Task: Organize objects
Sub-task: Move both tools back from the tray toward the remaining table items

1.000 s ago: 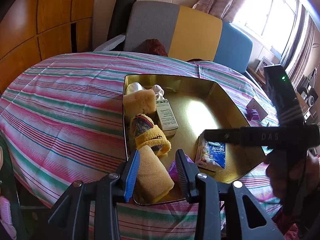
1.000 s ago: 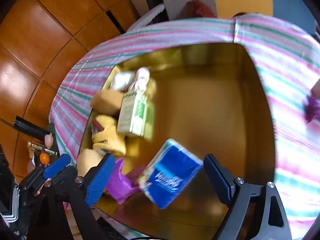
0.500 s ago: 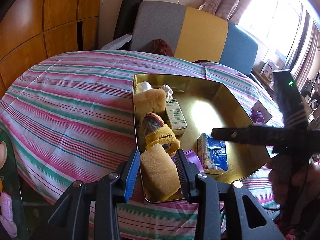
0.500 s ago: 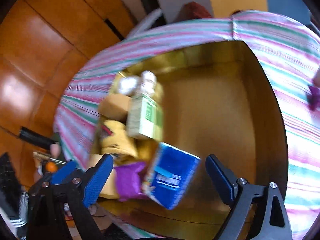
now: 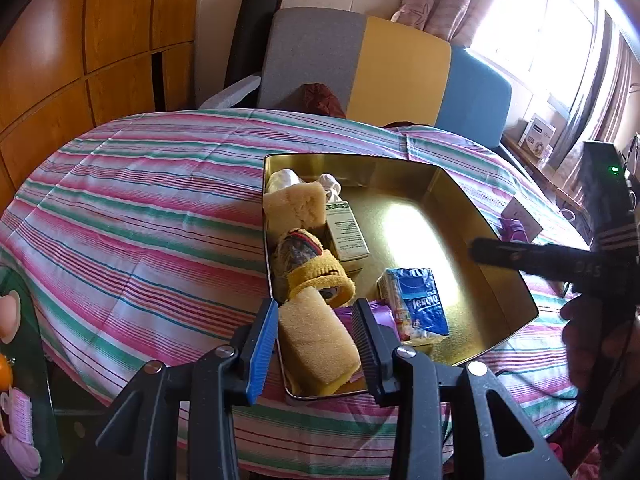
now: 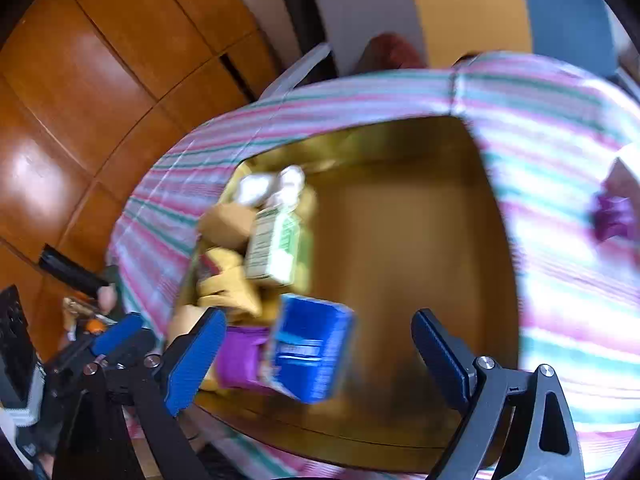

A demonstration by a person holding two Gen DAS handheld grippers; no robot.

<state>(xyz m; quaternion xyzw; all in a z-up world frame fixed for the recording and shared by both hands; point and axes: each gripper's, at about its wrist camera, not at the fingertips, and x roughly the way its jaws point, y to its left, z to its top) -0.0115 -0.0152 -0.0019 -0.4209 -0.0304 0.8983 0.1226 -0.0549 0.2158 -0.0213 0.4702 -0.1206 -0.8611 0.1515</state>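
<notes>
Gold tin (image 5: 472, 208) on striped worktop (image 5: 140, 200), holding blue tissue pack (image 5: 420, 300) near its front wall beside yellow sponge (image 5: 316, 340); left tool (image 5: 316, 328) opening around that sponge, pads apart from it; right tool (image 6: 316, 352) opening, spread wide, empty, above the tin.

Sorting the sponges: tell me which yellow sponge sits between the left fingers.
The near sponge, lying at the tin's front corner. The other sponge sits farther back, beside the white cloth.

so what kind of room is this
Most likely a living or dining room in a home: a table under a striped cloth, a grey, yellow and blue sofa behind it, a curtained window and wood-panelled wall. A gold tin holds household odds and ends.
</notes>
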